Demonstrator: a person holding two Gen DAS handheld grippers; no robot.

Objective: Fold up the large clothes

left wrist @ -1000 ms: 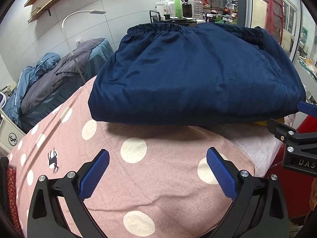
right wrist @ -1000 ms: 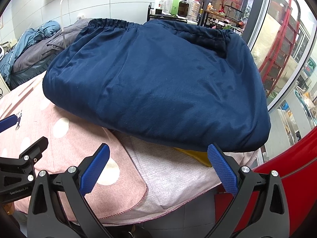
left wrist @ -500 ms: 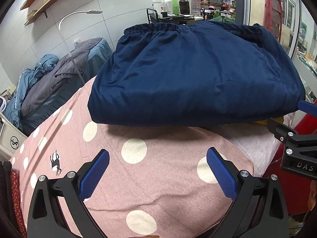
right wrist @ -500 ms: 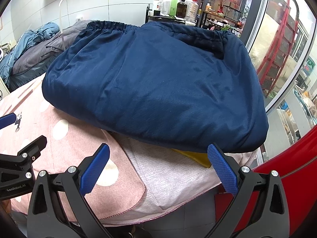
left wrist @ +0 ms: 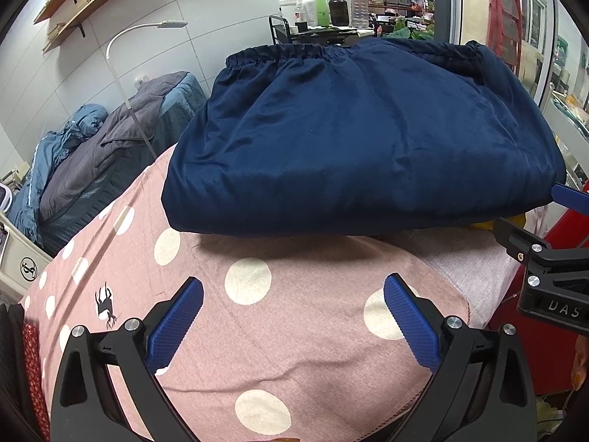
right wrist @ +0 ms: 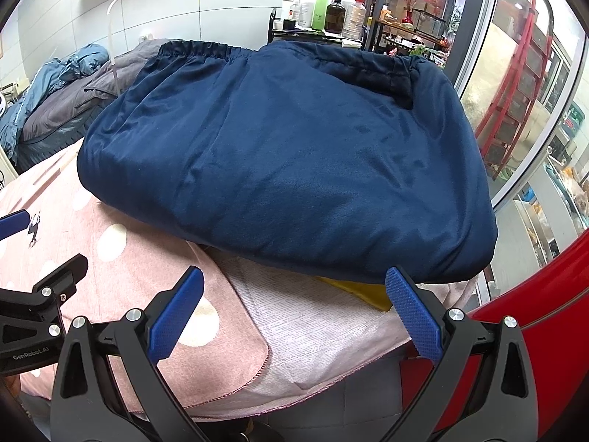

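Both grippers are hovering at the near edge with jaws spread wide and gripping nothing: the left gripper (left wrist: 292, 296) over the pink polka-dot cloth (left wrist: 257, 331), the right gripper (right wrist: 294, 287) over a paler pink cloth (right wrist: 313, 324) beside it. Beyond them the folded navy garment (right wrist: 287, 162) is lying on these cloths, its elastic hem (left wrist: 279, 53) facing away, a yellow scrap (right wrist: 353, 289) peeking from underneath. Farther back, bottles (left wrist: 324, 3) are standing on a rack
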